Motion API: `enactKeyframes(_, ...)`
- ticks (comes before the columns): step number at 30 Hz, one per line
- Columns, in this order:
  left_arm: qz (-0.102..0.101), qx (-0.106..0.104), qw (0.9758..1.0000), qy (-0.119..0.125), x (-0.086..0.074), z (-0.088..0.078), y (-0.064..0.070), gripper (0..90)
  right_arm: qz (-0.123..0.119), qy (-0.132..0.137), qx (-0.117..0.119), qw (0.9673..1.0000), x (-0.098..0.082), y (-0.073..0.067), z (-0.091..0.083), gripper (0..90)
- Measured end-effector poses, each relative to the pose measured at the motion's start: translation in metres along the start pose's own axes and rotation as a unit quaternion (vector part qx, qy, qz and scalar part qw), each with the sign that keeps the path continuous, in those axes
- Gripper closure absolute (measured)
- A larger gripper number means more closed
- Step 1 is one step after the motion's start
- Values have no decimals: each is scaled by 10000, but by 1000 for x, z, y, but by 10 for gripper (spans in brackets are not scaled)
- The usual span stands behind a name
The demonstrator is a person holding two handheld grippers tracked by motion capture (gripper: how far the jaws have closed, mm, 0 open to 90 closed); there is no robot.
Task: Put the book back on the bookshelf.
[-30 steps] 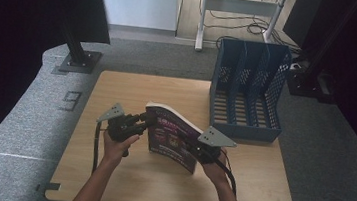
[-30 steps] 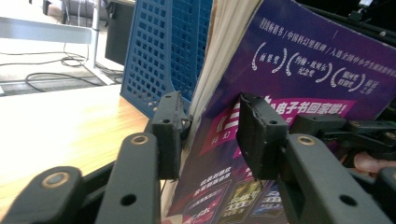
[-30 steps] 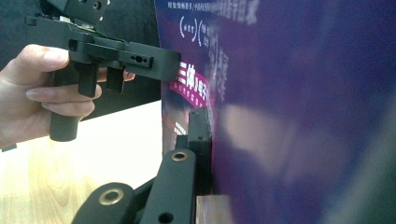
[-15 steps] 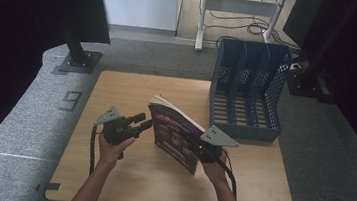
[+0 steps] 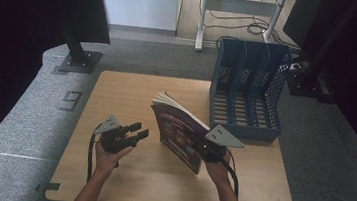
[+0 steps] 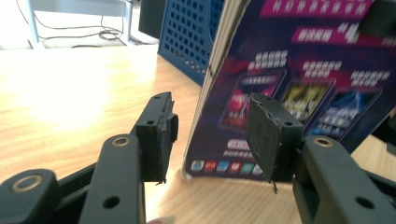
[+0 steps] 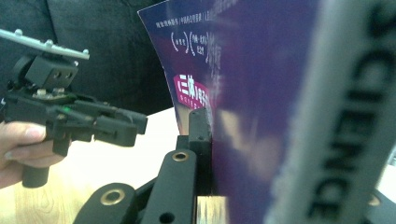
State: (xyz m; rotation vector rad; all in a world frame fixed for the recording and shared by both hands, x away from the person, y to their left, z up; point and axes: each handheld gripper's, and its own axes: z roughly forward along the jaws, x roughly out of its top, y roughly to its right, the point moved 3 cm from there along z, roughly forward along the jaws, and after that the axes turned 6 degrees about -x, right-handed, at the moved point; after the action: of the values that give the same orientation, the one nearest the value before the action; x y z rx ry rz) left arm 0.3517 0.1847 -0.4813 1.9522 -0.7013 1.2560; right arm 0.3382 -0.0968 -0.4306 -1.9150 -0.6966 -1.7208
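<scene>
Holding the magazine (image 5: 178, 133) upright on the bench (image 5: 117, 89) at frame centre, my right fingers (image 5: 201, 144) stay clenched on its spine edge. My left fingers (image 5: 135, 130), lower left, have just been opening and stand released beside it. Next move, I judge: carry it right into the blue file rack (image 5: 248, 87).

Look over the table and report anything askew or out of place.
The magazine stands upright on its lower edge, leaning, pages fanned at the top, clamped by the right gripper instead of lying flat or sitting in the blue file rack. The left gripper is open beside it.
</scene>
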Motion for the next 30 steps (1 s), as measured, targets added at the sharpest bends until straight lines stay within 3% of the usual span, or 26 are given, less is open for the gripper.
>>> enactKeyframes(3, 155, 88, 9997, -176, -4, 2, 1, 506, -55, 49, -1, 10000, 2, 1, -3, 817)
enactKeyframes(5, 134, 78, 9996, -229, -7, 3, 1, 505, -7, 95, -13, 10000, 3, 4, -4, 817)
enactKeyframes(12, -25, 107, 9998, -135, -8, 2, -4, 506, 93, 162, -116, 9998, 6, 10, -8, 817)
enactKeyframes(16, -14, 159, 9998, -73, -6, -1, -4, 506, 128, 172, -169, 9996, 10, 11, -10, 817)
enactKeyframes(30, 64, 150, 9994, -297, -12, 4, -5, 506, 77, 190, -376, 9991, 28, 10, -10, 817)
